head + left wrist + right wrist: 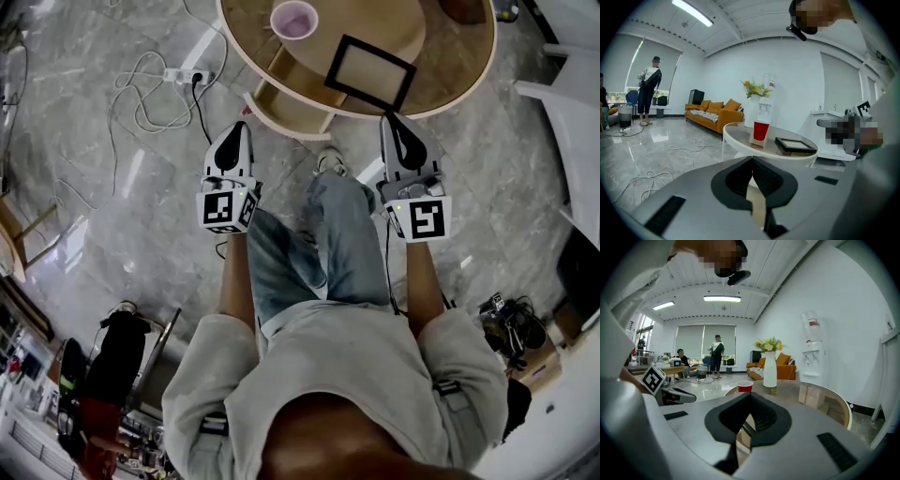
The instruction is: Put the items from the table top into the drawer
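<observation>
The red cup [293, 19] and the black picture frame [370, 72] both sit on the round table [441, 66], the cup farther back and the frame close to the near edge. Neither has been touched. What looks like the drawer [272, 117] stands pulled out below that edge, with nothing in it that I can see. The right gripper [387, 116] is level with the table's rim, its tip just short of the frame's near corner. The left gripper [242, 127] is off to the side by the drawer's rim, well short of the cup. On both, the jaws are pressed together with nothing between them. I'd say this is the approach before the first pick. Next, the right one would need to spread its jaws and close on an edge of the frame, which lies flat and won't be easy to get hold of.
</observation>
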Tool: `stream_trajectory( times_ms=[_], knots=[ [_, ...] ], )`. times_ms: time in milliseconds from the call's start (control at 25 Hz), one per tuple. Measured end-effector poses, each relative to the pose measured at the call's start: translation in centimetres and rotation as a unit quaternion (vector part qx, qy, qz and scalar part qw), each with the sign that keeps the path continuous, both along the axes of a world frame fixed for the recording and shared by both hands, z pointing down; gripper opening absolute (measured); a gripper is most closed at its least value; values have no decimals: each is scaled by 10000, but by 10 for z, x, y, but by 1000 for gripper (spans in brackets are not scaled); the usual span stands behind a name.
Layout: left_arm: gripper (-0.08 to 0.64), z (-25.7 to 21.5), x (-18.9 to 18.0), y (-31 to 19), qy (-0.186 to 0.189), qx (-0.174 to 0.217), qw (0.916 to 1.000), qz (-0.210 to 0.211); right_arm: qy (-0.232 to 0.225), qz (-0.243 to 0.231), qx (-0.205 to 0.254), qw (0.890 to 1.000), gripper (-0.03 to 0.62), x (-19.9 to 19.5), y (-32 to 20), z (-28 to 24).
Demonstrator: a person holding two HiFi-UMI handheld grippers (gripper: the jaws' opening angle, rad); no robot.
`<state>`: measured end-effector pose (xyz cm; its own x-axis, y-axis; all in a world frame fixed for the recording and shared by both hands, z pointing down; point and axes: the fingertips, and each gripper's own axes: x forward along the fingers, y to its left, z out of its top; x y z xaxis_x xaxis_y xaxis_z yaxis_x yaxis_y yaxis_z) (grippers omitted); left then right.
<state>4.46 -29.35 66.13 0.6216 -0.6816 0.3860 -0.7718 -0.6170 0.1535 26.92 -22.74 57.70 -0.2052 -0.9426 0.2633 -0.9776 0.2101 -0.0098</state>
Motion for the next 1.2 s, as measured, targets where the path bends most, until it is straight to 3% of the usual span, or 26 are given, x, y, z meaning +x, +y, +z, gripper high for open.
stream_trajectory(
  times_ms=[440,840,1040,1200],
  knots=[
    [15,115,3,6,264,603,9978,85,220,22,1062,9941,23,-4,32,51],
    [15,125,-15,21,397,1036,9937,126,459,-57,1241,9912,23,-12,43,70],
    [15,122,-25,34,472,1057,9932,134,936,-219,1037,9900,23,-16,38,67],
    [15,107,-27,49,549,1189,9912,202,1851,-327,906,9780,23,-17,32,54]
  ],
)
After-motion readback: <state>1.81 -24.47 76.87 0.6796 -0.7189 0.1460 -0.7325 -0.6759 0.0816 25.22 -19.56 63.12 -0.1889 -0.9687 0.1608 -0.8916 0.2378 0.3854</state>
